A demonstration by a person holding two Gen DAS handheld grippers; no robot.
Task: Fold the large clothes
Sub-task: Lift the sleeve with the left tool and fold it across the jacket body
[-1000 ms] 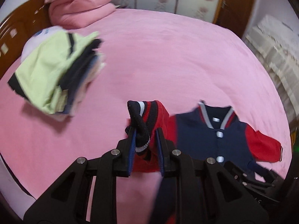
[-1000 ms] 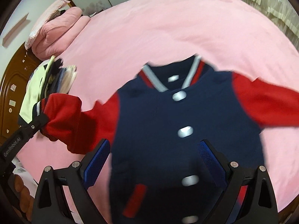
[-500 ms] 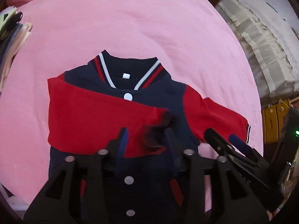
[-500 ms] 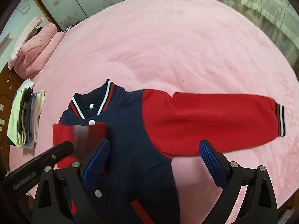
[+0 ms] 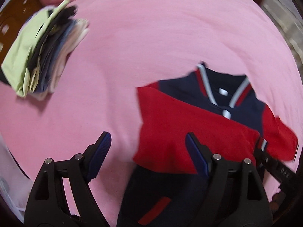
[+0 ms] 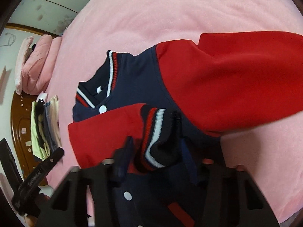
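A navy jacket [image 5: 236, 109] [image 6: 136, 71] with red sleeves lies face up on the pink bed [image 5: 151, 37]. One red sleeve [image 5: 189, 117] [image 6: 106, 132] is folded across its chest. Its striped cuff [image 6: 161, 132] stands bunched between the fingers of my right gripper [image 6: 157, 141], whose jaws are closing with the pads against the cuff. My left gripper [image 5: 147, 135] hovers at the jacket's left edge. Its jaws are opening and hold nothing. The other sleeve [image 6: 236, 75] lies spread out to the right.
A stack of folded clothes [image 5: 41, 53] [image 6: 45, 124] sits at the far left of the bed by the wooden headboard [image 5: 17, 19]. A folded pink quilt [image 6: 36, 64] lies behind it. Pale curtains [image 5: 284, 24] hang at the right.
My left gripper carried the cuff across the chest, let it go and drew back to the left with jaws wide. My right gripper came down over the cuff and narrowed around it.
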